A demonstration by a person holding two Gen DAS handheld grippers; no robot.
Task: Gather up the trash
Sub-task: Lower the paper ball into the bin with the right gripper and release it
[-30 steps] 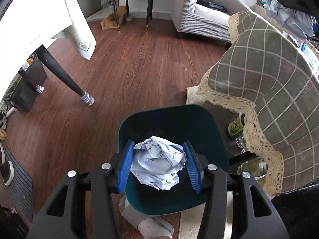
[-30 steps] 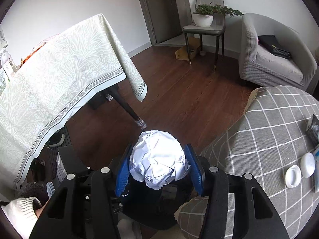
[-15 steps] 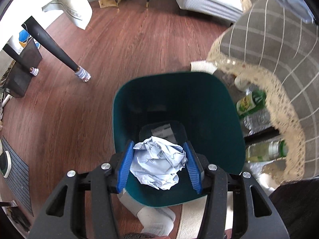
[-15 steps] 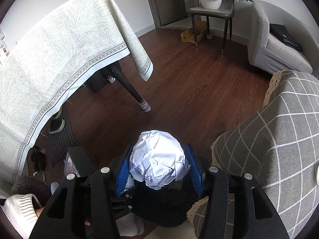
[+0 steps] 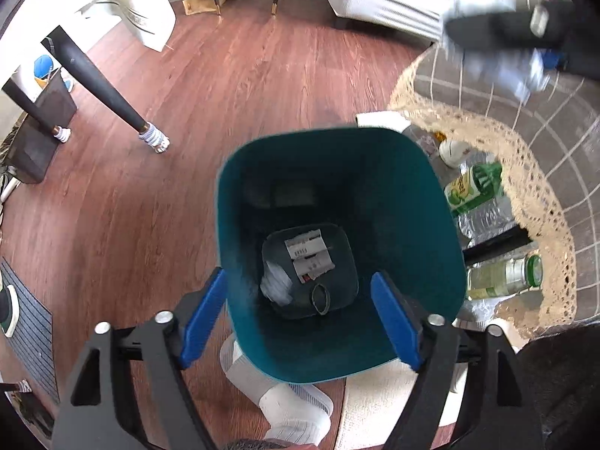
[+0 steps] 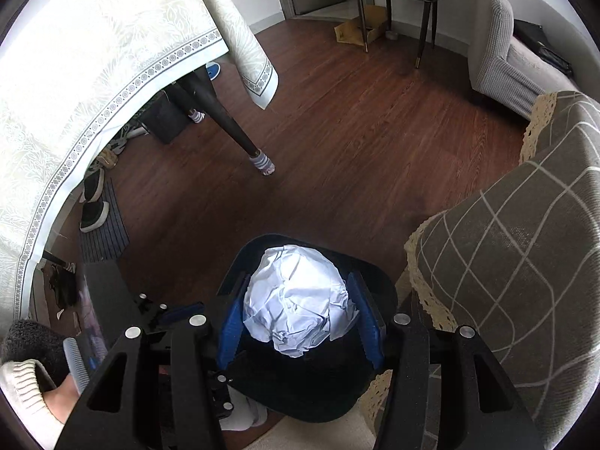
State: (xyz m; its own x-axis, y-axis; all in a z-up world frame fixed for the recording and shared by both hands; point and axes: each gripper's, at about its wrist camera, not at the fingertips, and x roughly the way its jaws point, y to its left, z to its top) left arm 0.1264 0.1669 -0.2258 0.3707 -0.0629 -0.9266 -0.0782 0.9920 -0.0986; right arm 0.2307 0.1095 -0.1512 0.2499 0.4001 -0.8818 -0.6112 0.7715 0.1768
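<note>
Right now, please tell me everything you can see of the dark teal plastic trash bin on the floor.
The dark teal plastic trash bin stands upright and open on the wooden floor, beside the draped checked cloth. Its rounded-square mouth narrows to a dark bottom holding labelled paper scraps, a white crumpled piece and a dark ring. Neither gripper appears to touch it.

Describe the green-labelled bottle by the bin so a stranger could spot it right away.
Find the teal bin on the wooden floor beside the checked, lace-edged tablecloth. Under that lace edge, the bottle lies against the bin's rim; unlike the pale bottle nearer the camera, its label is bright green.
</note>
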